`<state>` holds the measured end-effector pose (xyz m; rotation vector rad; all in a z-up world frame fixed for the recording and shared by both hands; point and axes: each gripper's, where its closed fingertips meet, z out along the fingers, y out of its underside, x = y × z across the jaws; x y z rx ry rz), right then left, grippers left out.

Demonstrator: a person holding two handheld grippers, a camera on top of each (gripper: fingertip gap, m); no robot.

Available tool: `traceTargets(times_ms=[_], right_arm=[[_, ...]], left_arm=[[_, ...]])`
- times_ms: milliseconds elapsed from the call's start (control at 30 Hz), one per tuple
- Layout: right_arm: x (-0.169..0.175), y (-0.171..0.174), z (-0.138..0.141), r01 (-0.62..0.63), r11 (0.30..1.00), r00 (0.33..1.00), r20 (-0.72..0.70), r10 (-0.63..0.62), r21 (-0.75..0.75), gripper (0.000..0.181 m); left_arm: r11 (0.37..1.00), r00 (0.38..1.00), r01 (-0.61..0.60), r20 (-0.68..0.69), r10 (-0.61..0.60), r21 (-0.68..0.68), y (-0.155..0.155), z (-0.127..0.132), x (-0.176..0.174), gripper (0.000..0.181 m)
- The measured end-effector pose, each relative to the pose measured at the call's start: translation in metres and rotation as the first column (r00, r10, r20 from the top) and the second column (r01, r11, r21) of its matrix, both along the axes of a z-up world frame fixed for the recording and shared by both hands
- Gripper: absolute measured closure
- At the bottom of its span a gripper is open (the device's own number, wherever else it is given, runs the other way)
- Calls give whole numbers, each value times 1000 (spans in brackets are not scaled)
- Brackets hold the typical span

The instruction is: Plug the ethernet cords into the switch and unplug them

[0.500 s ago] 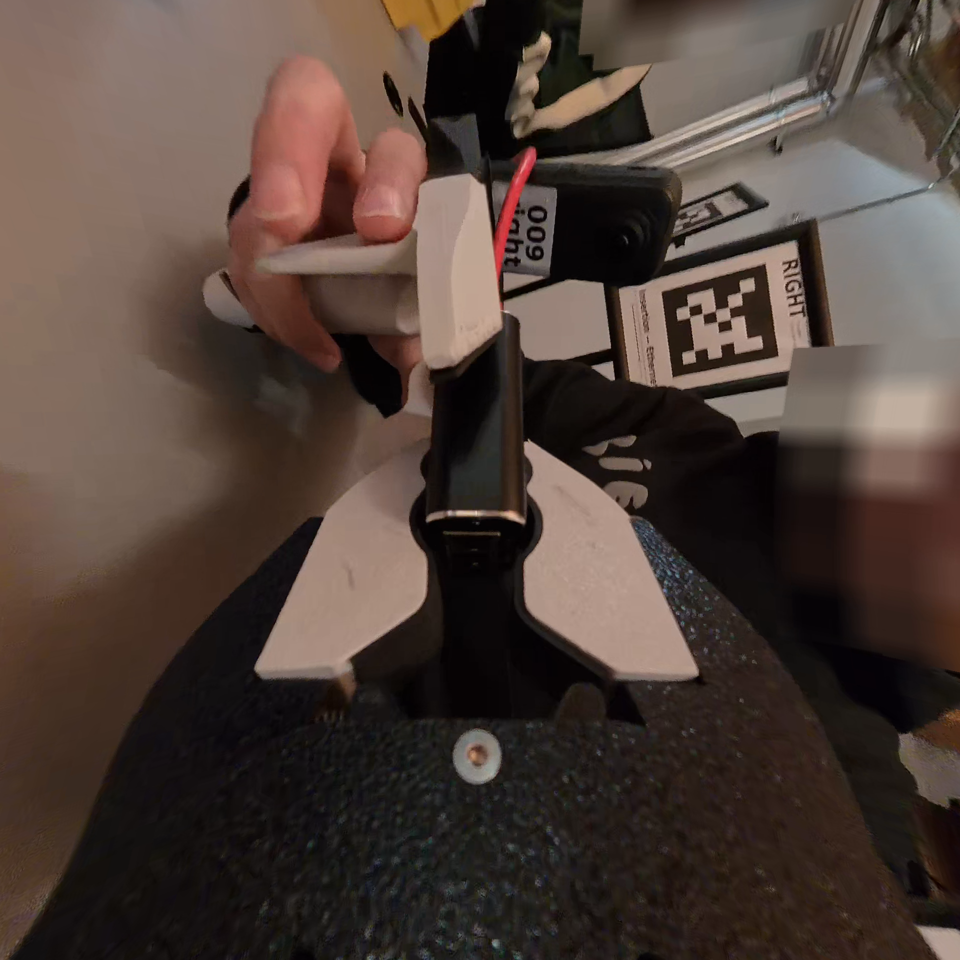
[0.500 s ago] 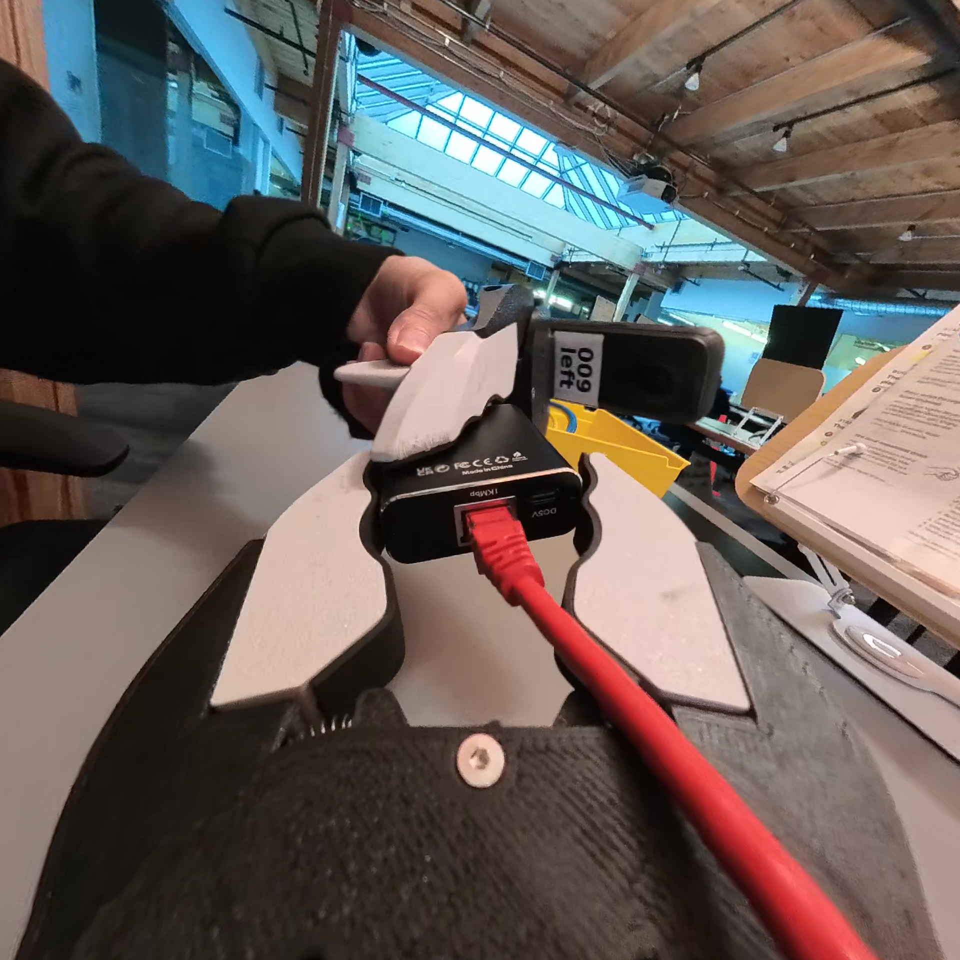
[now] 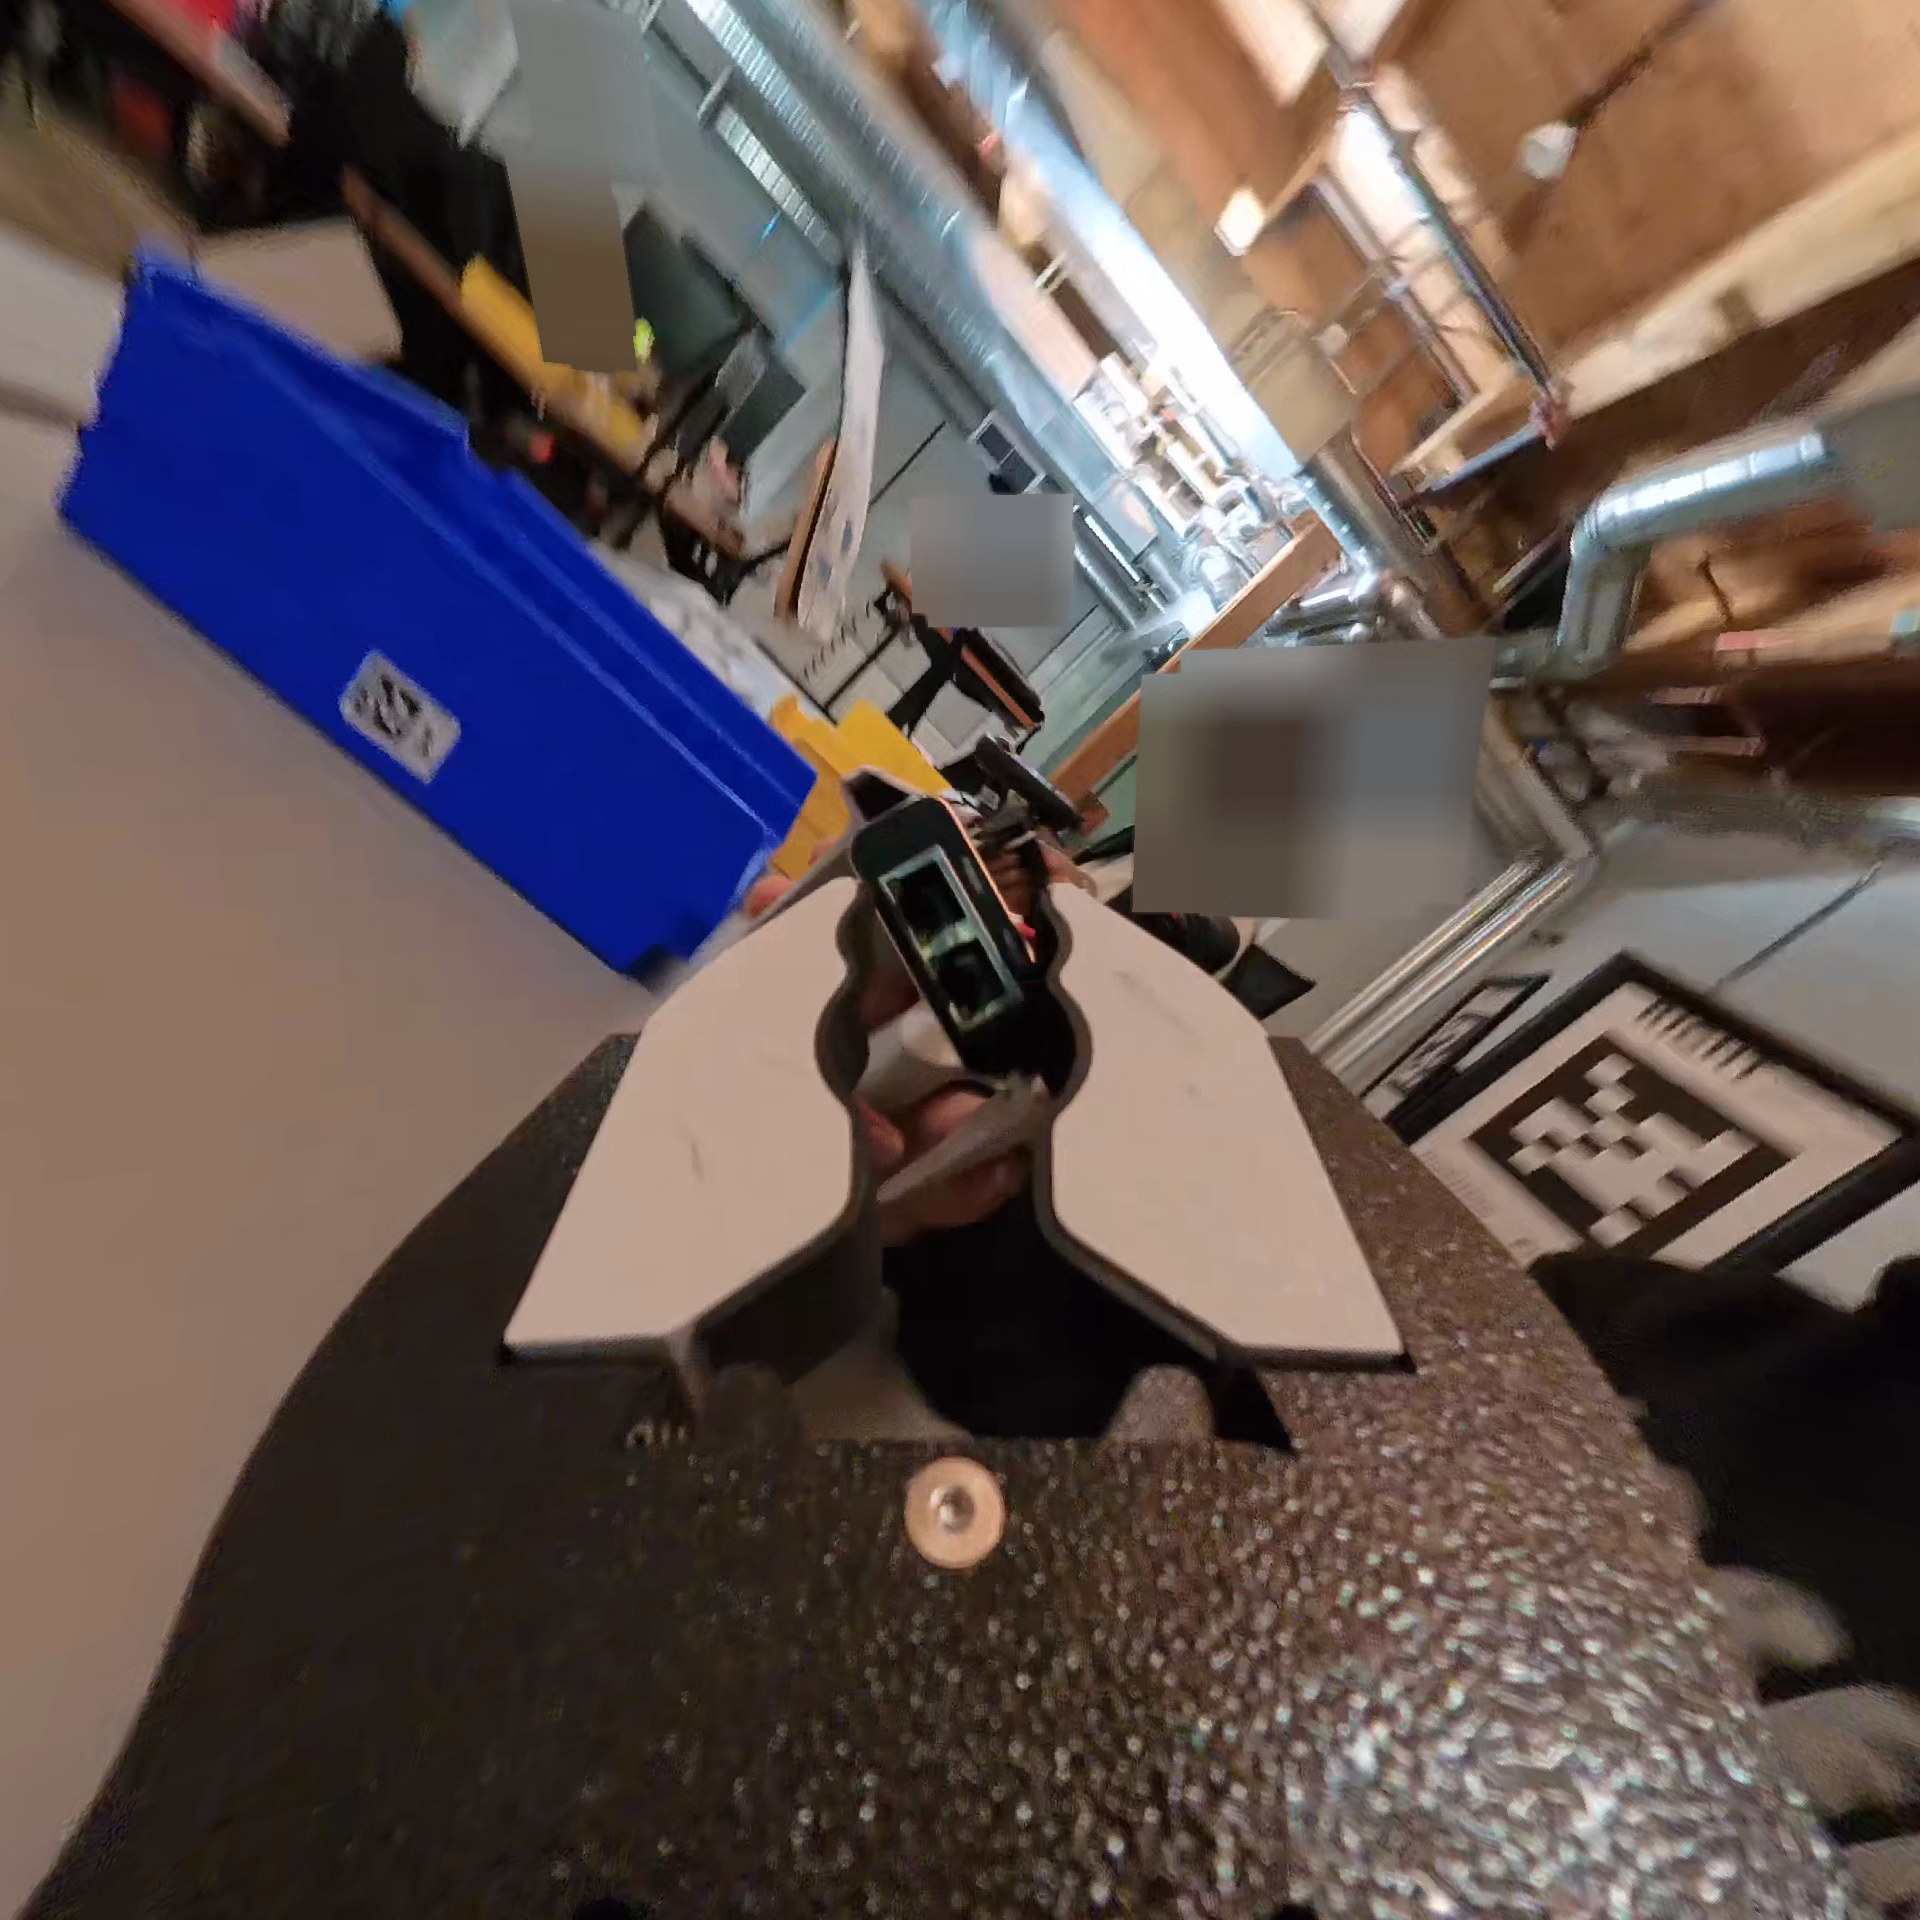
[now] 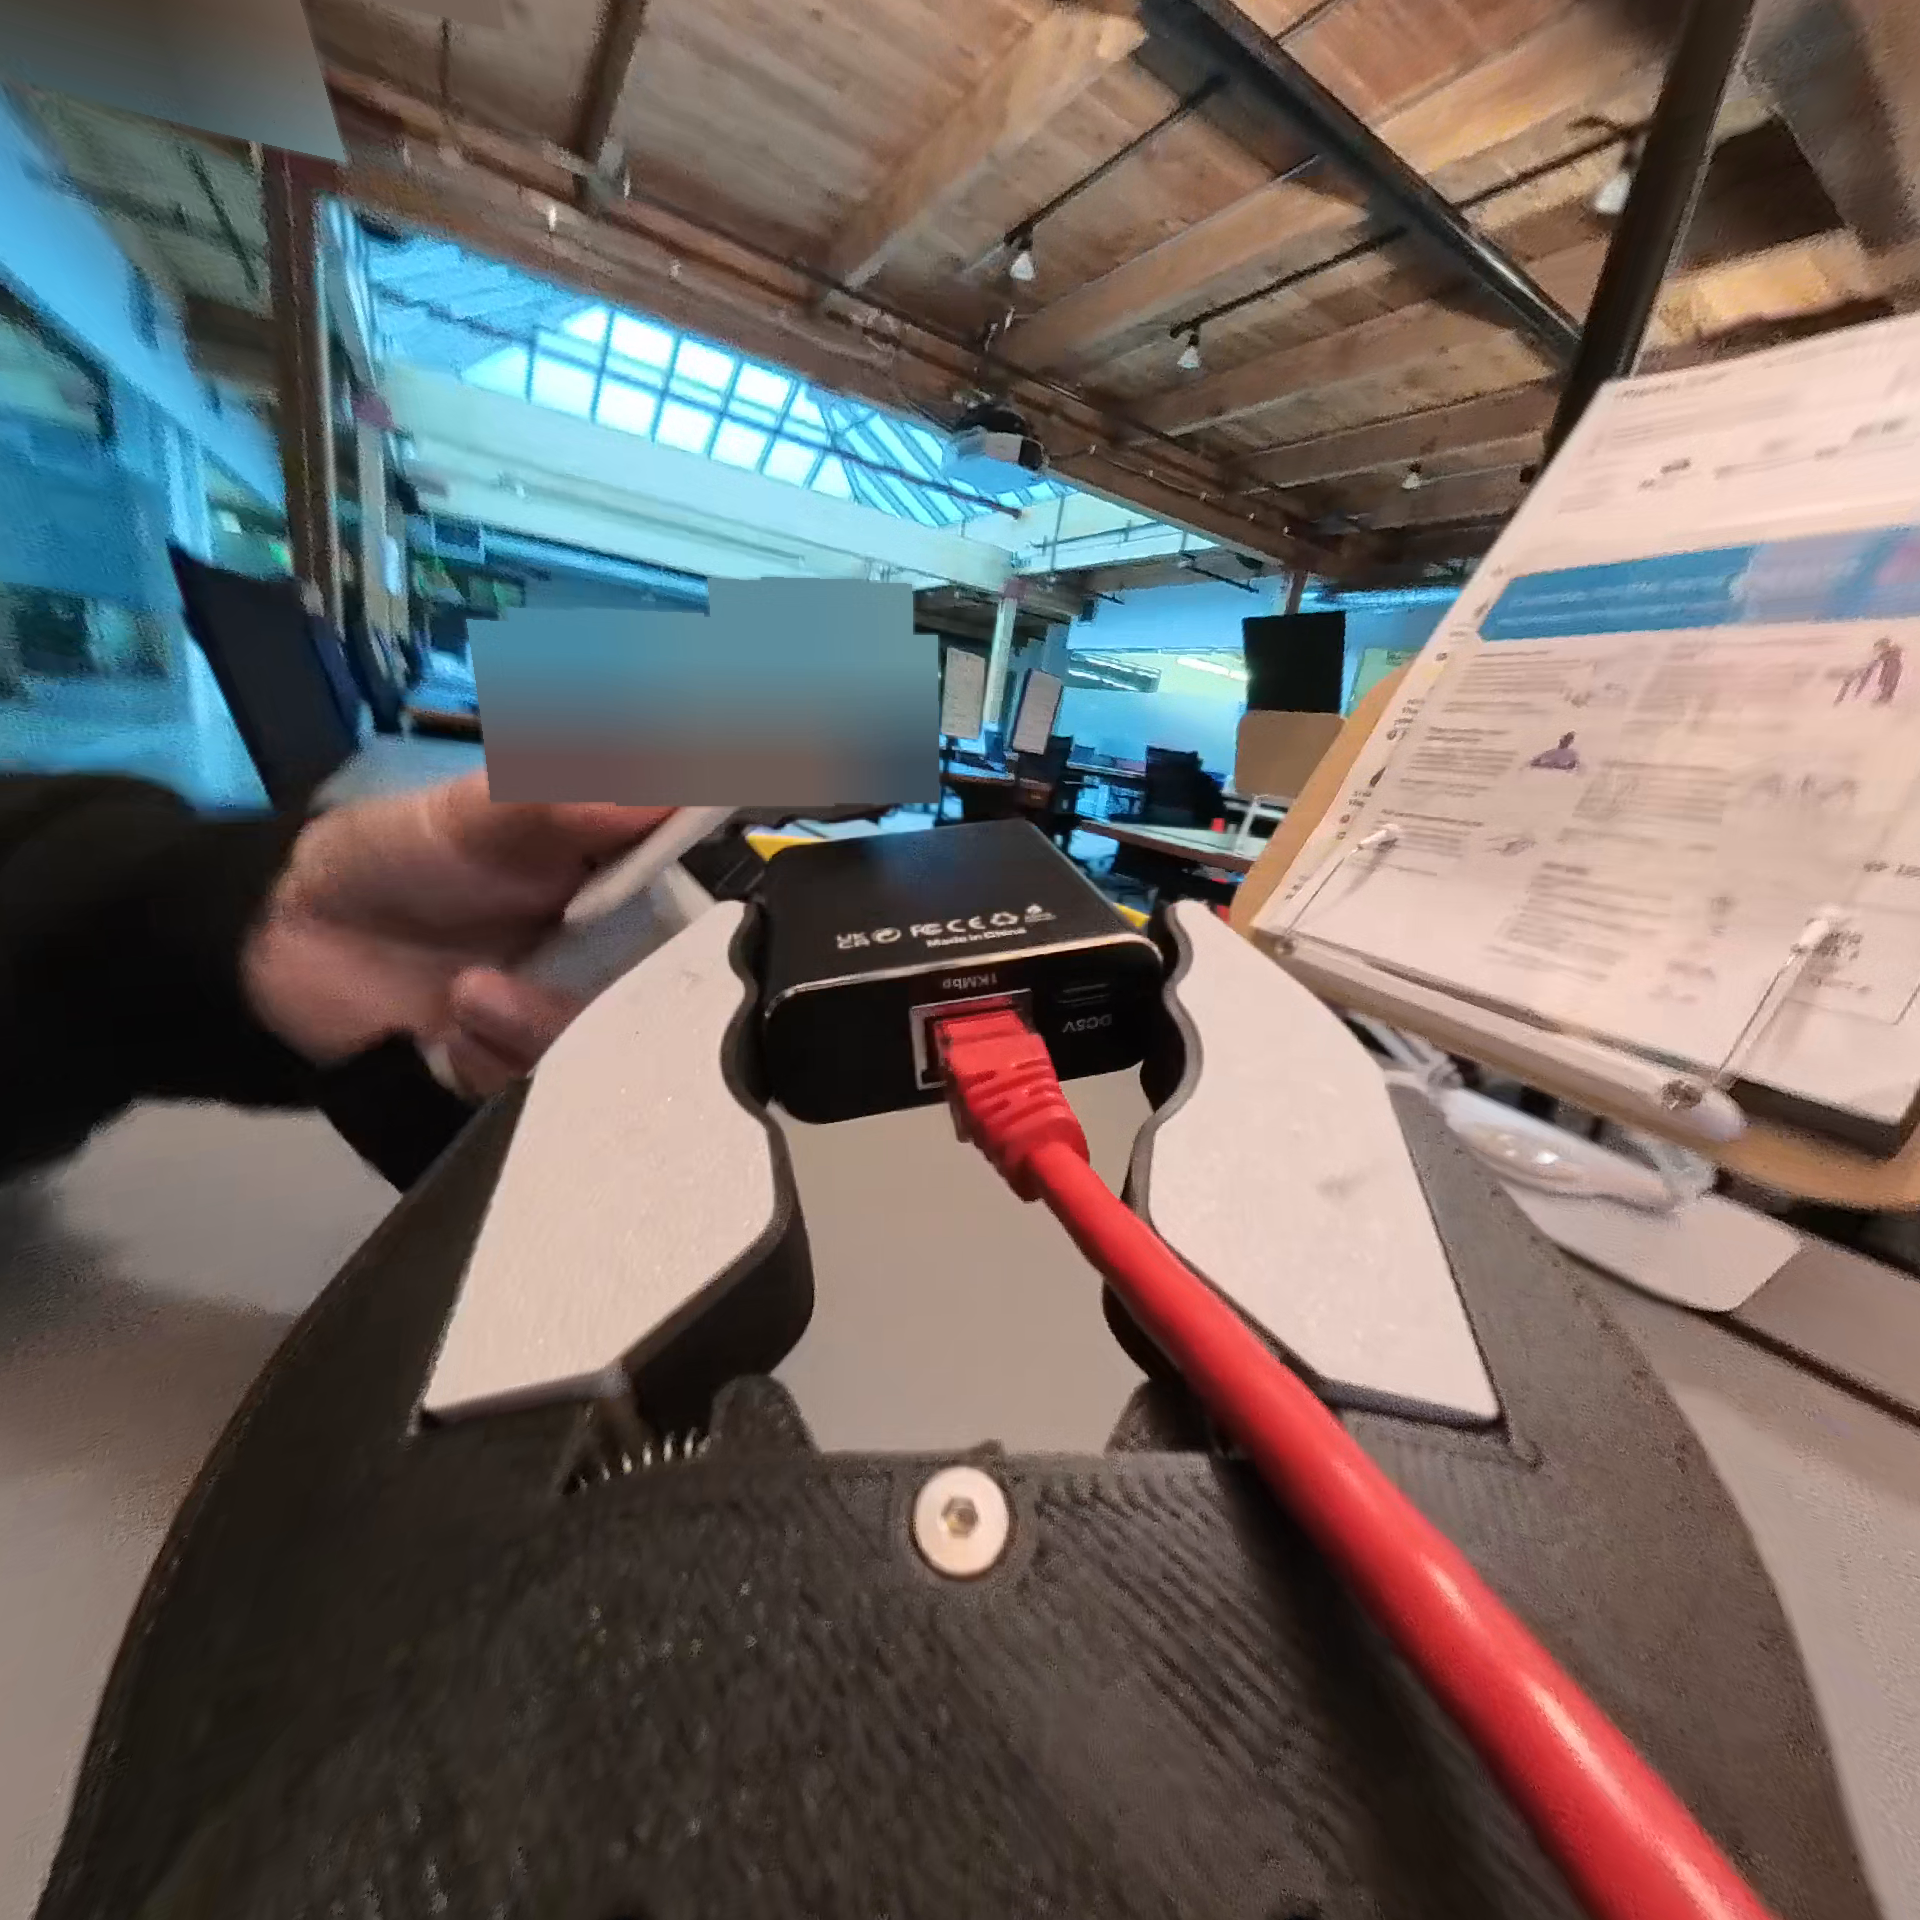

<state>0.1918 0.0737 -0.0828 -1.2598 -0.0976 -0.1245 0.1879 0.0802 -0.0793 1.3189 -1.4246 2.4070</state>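
Through my left wrist camera, my left gripper (image 3: 961,997) has its two pale grey fingers (image 3: 727,1122) standing apart. The small black box-shaped switch (image 3: 951,935) shows in the gap between the tips, seen end-on and tilted, with two empty ports on the face turned toward me. Its right edge lies close against my right-hand finger while the left finger is clear of it, so I cannot tell whether this gripper has any hold on the box. Behind the switch I can make out parts of my other gripper and a hand, though they are blurred. A blue plastic bin (image 3: 416,665) sits on the pale table (image 3: 260,1091) to the left, and a framed black-and-white marker card (image 3: 1652,1122) stands to the right.

Through my right wrist camera, my right gripper (image 4: 956,997) is closed about halfway, its grey fingers (image 4: 623,1164) pressed on both sides of the black switch (image 4: 935,935), which sits flat between the tips above the grey table (image 4: 208,1299). A red ethernet cord (image 4: 1247,1371) is plugged into the port on the near face and runs back over the gripper body toward the lower right. To the left, a hand (image 4: 416,935) in a black sleeve (image 4: 114,935) grips the handle of my other gripper, blurred. A printed sheet on a clear stand (image 4: 1621,748) leans at the right.
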Motion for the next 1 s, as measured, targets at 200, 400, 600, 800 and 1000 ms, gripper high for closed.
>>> traceTargets(times_ms=[200,400,600,800,1000], right_arm=[[-10,2,-11,-186,982,976,-127,179,-39,111],[-34,0,-6,-317,948,945,-91,315,-8,111],[-45,5,-12,-356,933,933,-79,352,-45,111],[-44,7,-13,-352,935,933,-98,346,-46,111],[-50,7,-20,-375,922,927,-66,370,-93,111]], left_arm=[[795,876,-361,469,111,487,17,-11,-17,125],[835,885,-252,466,-6,489,10,-5,-35,115],[819,888,-169,445,-115,549,-5,-16,-44,114],[834,896,-136,426,-127,535,-10,-17,-47,121],[780,887,-159,434,-156,606,-9,-23,-50,125]])
